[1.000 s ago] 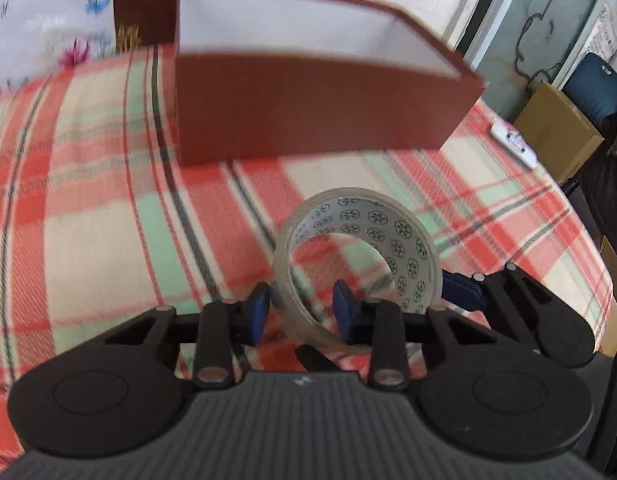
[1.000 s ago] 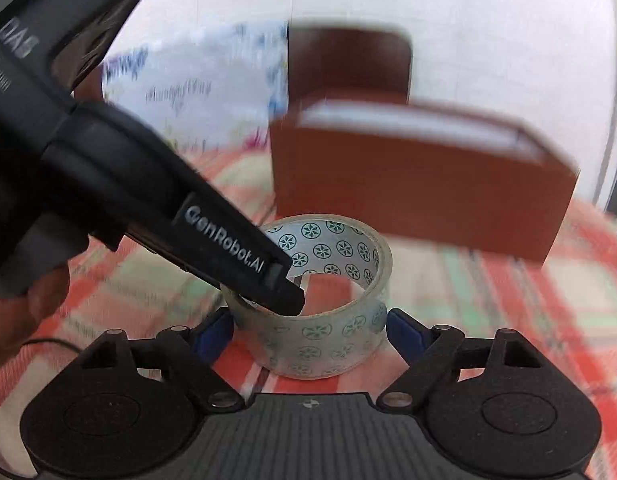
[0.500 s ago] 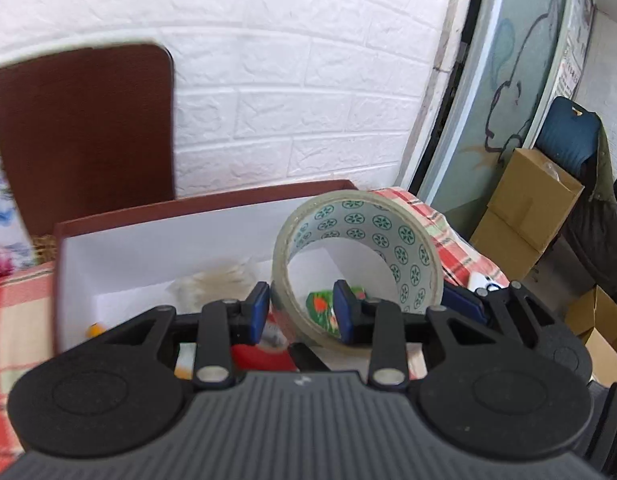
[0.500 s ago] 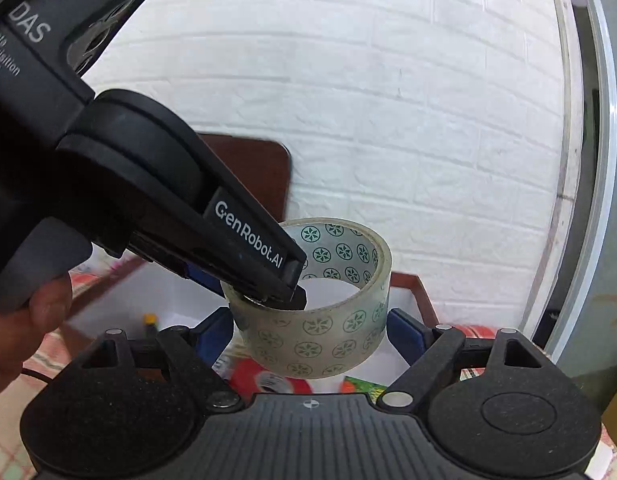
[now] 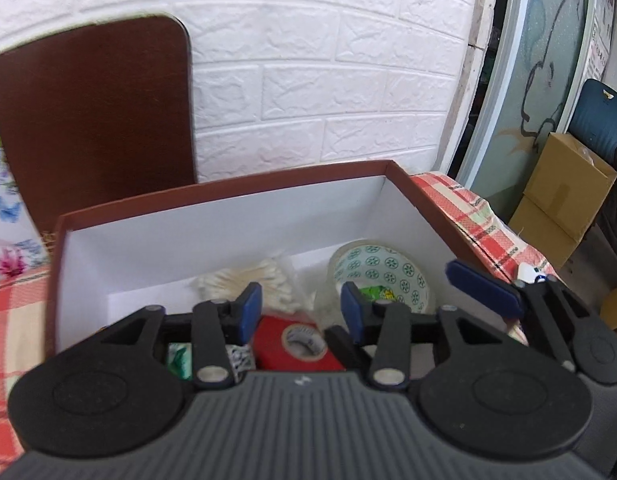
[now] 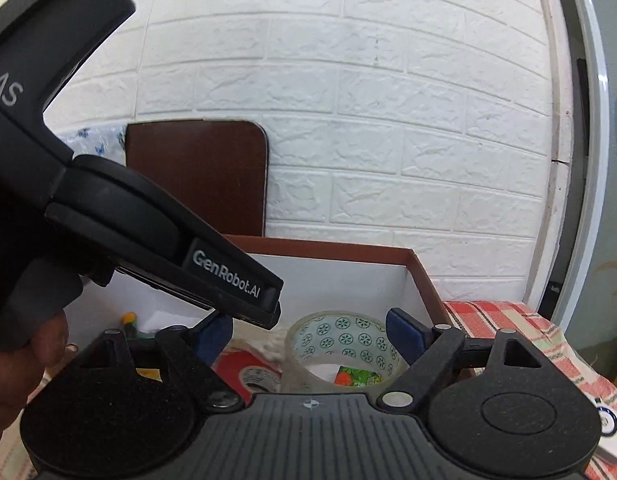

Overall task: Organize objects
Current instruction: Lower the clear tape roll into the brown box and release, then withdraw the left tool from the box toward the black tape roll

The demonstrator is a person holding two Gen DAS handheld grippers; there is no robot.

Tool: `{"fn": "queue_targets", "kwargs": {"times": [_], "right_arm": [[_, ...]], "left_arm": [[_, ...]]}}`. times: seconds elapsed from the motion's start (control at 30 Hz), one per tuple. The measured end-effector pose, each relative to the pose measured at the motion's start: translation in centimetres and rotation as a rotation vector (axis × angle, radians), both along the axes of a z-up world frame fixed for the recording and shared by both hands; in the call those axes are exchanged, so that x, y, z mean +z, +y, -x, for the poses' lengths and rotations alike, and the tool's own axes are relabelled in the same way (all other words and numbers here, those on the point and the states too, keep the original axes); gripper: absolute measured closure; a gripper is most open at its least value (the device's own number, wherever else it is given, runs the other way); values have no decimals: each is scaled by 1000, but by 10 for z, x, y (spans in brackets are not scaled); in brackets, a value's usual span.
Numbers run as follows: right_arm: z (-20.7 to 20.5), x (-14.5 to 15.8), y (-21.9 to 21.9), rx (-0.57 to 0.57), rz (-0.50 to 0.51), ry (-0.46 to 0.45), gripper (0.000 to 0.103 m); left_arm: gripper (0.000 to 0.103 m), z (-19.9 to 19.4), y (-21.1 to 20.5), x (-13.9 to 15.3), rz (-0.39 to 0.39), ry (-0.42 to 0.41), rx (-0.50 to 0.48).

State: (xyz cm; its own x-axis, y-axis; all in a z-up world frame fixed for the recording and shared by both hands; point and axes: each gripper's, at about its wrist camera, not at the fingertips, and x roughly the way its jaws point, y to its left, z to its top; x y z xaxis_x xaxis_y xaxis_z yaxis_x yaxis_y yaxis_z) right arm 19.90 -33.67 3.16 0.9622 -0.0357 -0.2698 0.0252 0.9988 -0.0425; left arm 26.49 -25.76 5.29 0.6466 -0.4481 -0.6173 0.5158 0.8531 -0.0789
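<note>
A clear tape roll [image 5: 382, 276] printed with green circles lies inside the brown box [image 5: 228, 190] with white inner walls, at its right end. It also shows in the right wrist view [image 6: 342, 350]. My left gripper [image 5: 301, 310] is open and empty above the box. My right gripper [image 6: 308, 330] is open beside it, its jaws wide on either side of the roll without touching it. The box [image 6: 422, 276] also holds a red tape dispenser [image 5: 298, 342] and a bundle of cotton swabs [image 5: 248, 280].
The box stands on a red plaid tablecloth [image 5: 480, 216]. A brown chair back [image 5: 92, 112] stands behind it against the white brick wall. A white remote [image 6: 606, 434] lies on the cloth at the right. Cardboard boxes [image 5: 564, 188] stand on the floor beyond the table.
Both grippers carried the tape roll up from the table and over the box. My left gripper opened and the roll now lies in the box.
</note>
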Motion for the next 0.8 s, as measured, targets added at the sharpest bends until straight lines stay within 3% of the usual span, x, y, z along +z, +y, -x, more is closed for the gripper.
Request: {"fn": "queue_targets", "kwargs": {"times": [0.07, 0.2, 0.4, 0.6, 0.8], "right_arm": [[23, 4, 1, -6, -27, -13, 20], [61, 12, 9, -34, -47, -24, 18], [122, 7, 18, -50, -94, 17, 17], [145, 8, 25, -40, -159, 47, 17], [164, 14, 41, -11, -184, 41, 17]], "left_arm": [[44, 17, 6, 7, -12, -24, -1], [43, 57, 23, 21, -31, -86, 4], [39, 101, 59, 30, -35, -108, 51], [33, 133, 90, 24, -73, -110, 110], [17, 155, 113, 16, -117, -119, 170]]}}
